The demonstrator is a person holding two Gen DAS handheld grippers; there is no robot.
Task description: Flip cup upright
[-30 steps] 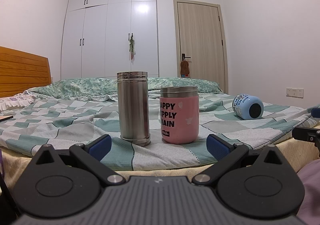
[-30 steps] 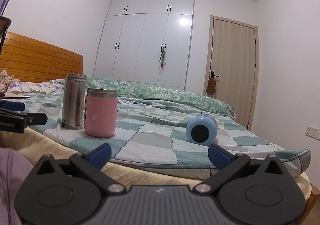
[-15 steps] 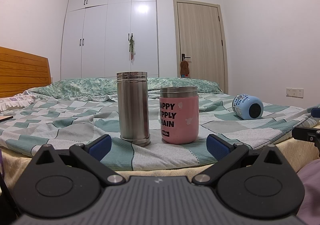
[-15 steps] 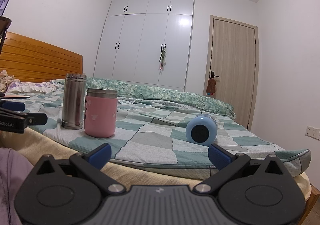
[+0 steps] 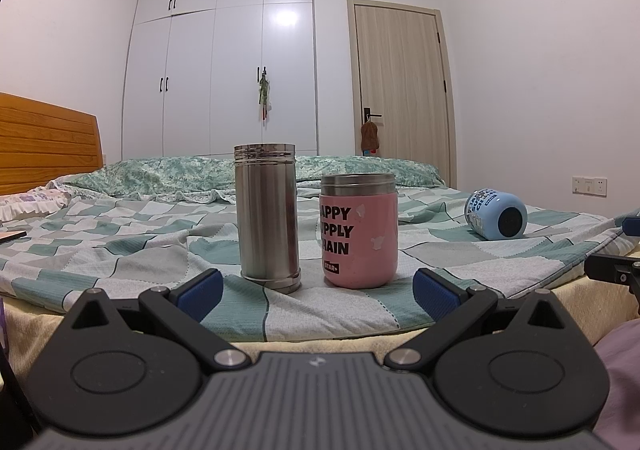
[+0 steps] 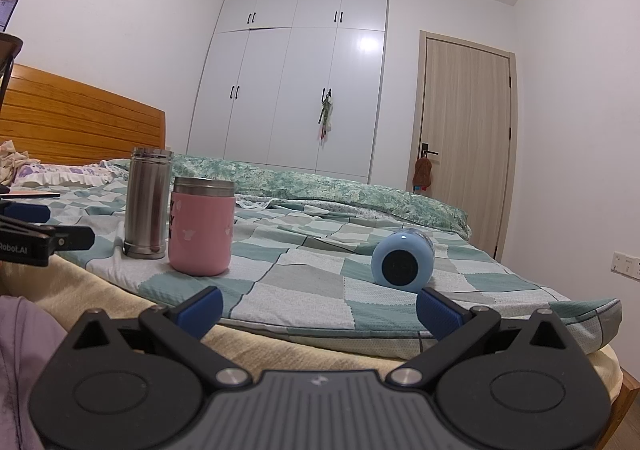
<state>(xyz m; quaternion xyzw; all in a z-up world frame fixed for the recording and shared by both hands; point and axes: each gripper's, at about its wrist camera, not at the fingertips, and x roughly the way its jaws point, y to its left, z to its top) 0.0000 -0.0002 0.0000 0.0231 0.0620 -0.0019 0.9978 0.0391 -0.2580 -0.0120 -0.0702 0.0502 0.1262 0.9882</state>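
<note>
A light blue cup (image 6: 402, 259) lies on its side on the checked bedspread, its dark round end facing me; it also shows at the right in the left wrist view (image 5: 496, 214). My right gripper (image 6: 318, 308) is open and empty, just short of the bed edge, with the cup a little beyond its right finger. My left gripper (image 5: 316, 286) is open and empty, facing a steel flask (image 5: 267, 216) and a pink cup (image 5: 359, 230), both standing upright.
The bed (image 6: 304, 282) has a wooden headboard (image 6: 80, 122) at the left and a rumpled green quilt (image 6: 320, 186) at the back. A white wardrobe (image 6: 296, 82) and a door (image 6: 464, 138) stand behind. The left gripper's arm (image 6: 40, 238) shows at the left edge.
</note>
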